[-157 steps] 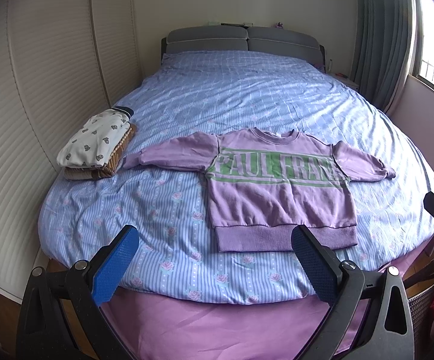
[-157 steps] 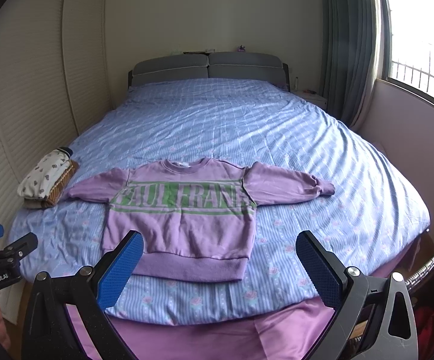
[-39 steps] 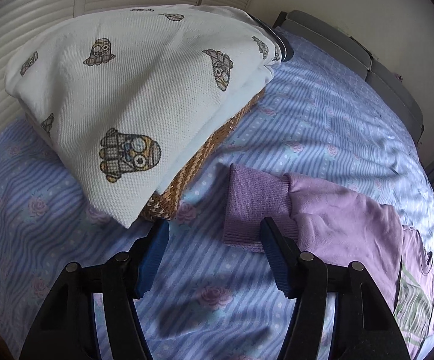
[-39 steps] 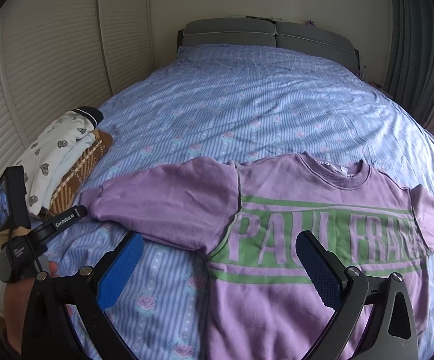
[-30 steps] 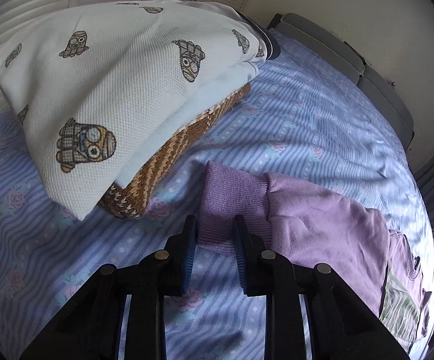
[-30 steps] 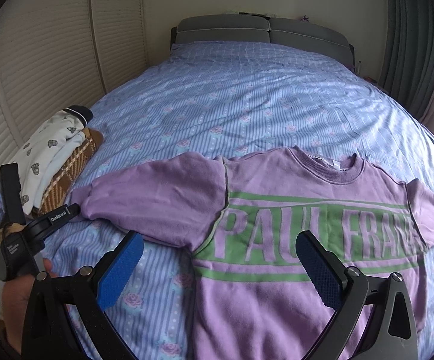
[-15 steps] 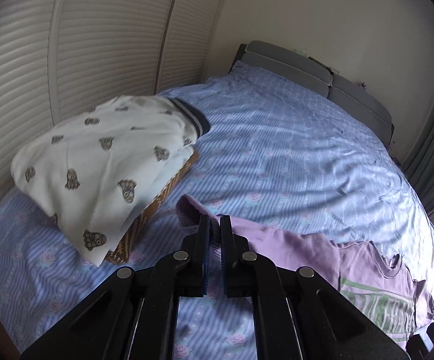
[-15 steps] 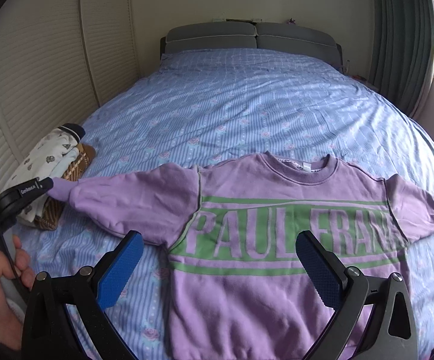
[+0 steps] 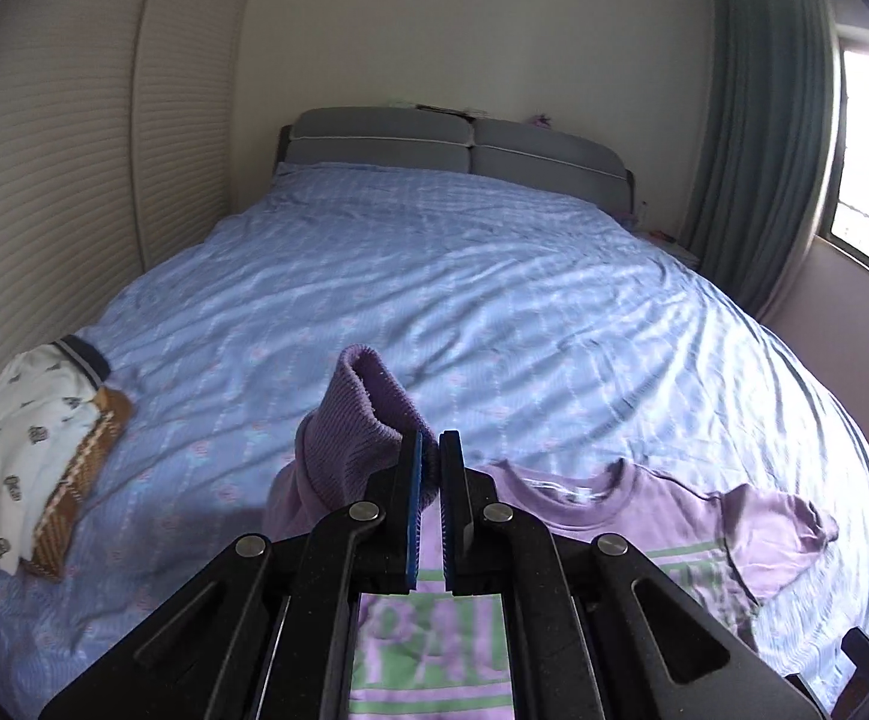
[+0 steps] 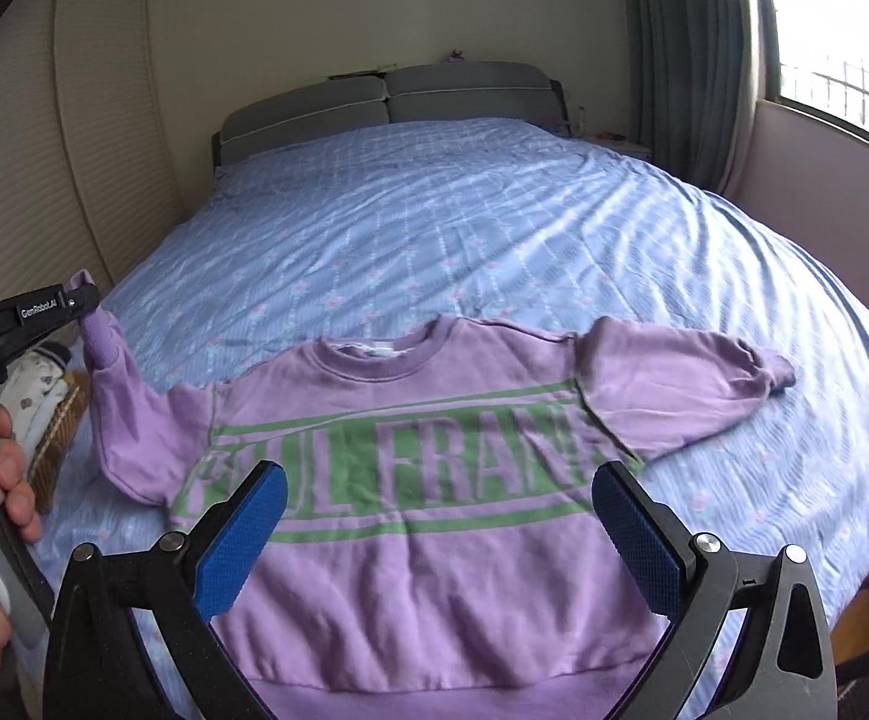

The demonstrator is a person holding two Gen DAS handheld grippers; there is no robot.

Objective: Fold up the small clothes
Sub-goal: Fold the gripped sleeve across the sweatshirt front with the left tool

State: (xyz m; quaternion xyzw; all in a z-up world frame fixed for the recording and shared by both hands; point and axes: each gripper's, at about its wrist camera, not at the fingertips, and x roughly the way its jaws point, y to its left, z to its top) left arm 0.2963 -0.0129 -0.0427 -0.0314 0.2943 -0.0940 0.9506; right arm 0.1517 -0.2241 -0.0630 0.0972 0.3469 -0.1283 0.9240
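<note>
One wide bed (image 10: 494, 210) in a blue striped floral sheet carried one lilac knit sweatshirt (image 10: 434, 540) with green lettering, spread flat near the foot. One stack of two folded garments (image 9: 26, 450), white printed over brown, lay at the bed's left edge, partly cut off. The left hand-held gripper (image 9: 428, 480) pinched the raised ribbed cuff (image 9: 362, 414). The right hand-held gripper (image 10: 434, 534) hovered wide, holding nothing.
</note>
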